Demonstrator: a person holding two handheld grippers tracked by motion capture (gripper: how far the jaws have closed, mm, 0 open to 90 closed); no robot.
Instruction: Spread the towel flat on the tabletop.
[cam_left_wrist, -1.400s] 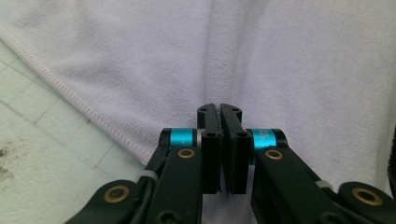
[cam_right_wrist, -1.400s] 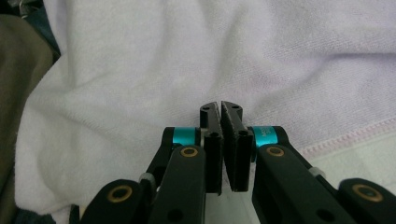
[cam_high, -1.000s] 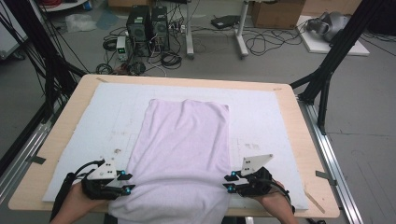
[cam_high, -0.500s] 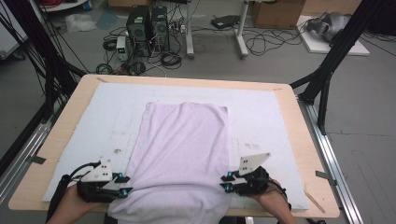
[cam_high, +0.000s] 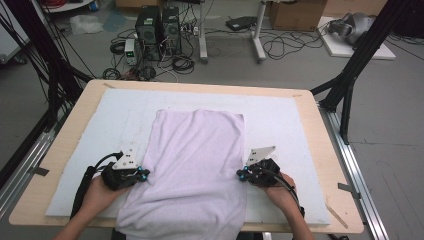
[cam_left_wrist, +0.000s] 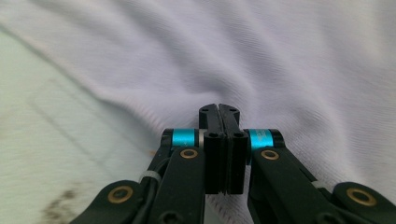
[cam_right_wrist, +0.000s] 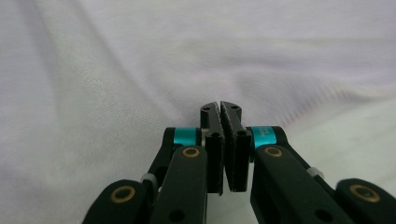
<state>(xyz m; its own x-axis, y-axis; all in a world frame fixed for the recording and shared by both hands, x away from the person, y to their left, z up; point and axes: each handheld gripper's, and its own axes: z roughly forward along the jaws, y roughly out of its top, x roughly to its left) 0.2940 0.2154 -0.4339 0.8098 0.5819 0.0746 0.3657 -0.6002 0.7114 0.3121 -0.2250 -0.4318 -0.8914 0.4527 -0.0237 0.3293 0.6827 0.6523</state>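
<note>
We have the towel (cam_high: 197, 165) pinched at both side edges: left gripper (cam_high: 143, 175) and right gripper (cam_high: 242, 173) jaws pressed together on cloth. It lies flat ahead of the jaws on the surface (cam_high: 320, 210) (near end hanging over), so we judge any folding isn't started.

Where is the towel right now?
In the high view, the towel lies mid-table on the white mat, its near end overhanging, between the left gripper and right gripper.
</note>
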